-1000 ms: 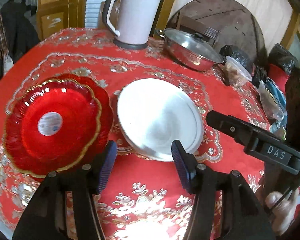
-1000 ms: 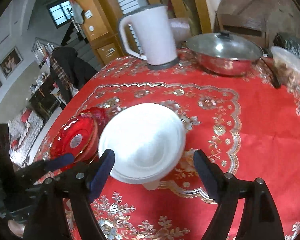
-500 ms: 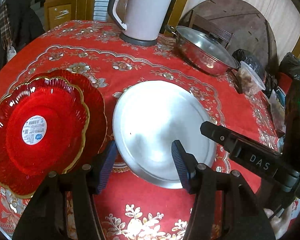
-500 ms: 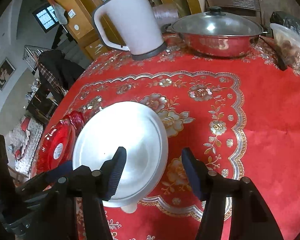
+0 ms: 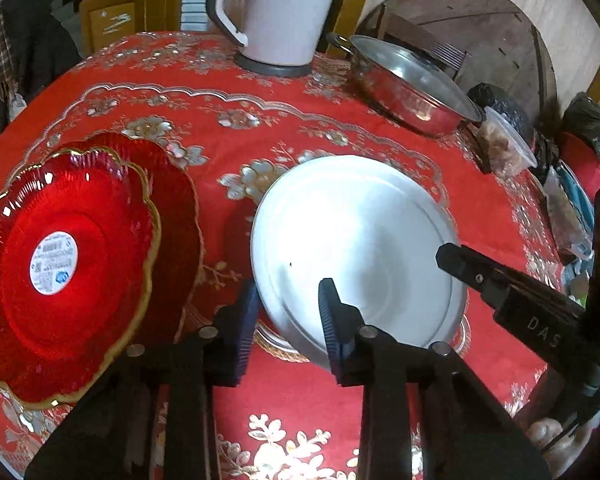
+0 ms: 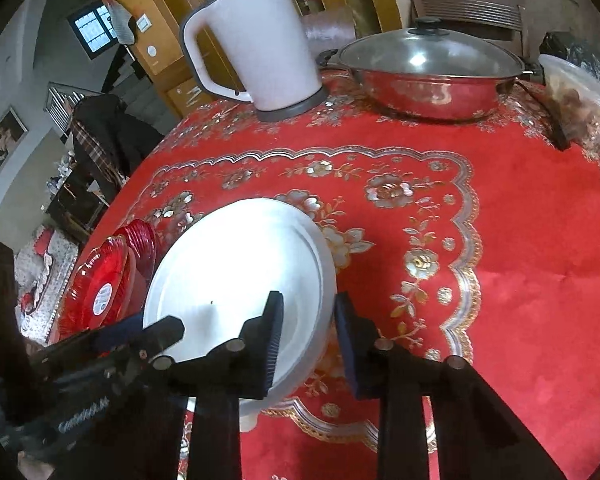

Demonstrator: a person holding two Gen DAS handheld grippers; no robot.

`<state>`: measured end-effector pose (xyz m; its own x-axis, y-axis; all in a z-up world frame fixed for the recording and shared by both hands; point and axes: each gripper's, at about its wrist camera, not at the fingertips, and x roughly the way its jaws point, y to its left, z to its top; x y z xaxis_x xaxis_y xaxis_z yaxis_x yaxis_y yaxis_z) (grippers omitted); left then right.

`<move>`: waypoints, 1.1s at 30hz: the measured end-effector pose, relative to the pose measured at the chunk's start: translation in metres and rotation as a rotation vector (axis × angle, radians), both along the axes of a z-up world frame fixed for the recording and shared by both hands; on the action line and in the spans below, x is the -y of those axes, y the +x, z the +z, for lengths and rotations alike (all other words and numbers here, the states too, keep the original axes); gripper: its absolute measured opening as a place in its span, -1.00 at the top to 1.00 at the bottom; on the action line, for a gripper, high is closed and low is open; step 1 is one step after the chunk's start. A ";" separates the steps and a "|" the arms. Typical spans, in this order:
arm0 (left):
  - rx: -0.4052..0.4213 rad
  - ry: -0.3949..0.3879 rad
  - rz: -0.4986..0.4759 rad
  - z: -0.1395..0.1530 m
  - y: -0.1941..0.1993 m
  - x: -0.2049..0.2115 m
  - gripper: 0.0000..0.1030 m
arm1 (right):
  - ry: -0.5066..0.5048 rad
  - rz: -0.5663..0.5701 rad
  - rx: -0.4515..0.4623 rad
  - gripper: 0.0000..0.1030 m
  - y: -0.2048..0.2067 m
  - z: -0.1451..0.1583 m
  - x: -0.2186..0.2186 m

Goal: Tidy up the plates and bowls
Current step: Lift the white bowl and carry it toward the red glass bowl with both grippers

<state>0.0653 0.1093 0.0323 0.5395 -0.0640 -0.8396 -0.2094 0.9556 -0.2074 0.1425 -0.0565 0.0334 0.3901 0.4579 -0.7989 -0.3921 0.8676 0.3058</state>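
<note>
White plate [image 5: 360, 248] sits mid-table on the red tablecloth [image 5: 260, 120]. Left gripper [image 5: 288, 320] straddles its near-left rim, jaws spread, not pinching. Right gripper [image 6: 308, 332] straddles its near-right rim, also spread; "DAS" printed on its body. Red plates [image 5: 68, 260] stacked left, round white sticker, text unreadable.

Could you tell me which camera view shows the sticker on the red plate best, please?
The left wrist view: the red plate faces the camera, its sticker full on. In the right wrist view, the plate appears edge-on and the sticker foreshortened.
</note>
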 end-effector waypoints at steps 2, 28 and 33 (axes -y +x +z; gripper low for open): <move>0.004 0.001 -0.008 0.001 -0.002 0.002 0.56 | -0.011 0.000 0.012 0.51 -0.003 0.002 0.005; 0.147 0.075 0.053 0.071 -0.052 -0.056 0.65 | 0.063 0.071 0.135 0.52 -0.044 0.074 -0.025; 0.160 0.089 0.099 0.074 -0.063 -0.082 0.65 | 0.075 0.110 0.138 0.51 -0.049 0.077 -0.053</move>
<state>0.0019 0.1917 0.1066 0.6660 0.0666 -0.7429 -0.2741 0.9482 -0.1607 0.0940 -0.0033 0.1100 0.4377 0.5601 -0.7034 -0.5258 0.7940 0.3050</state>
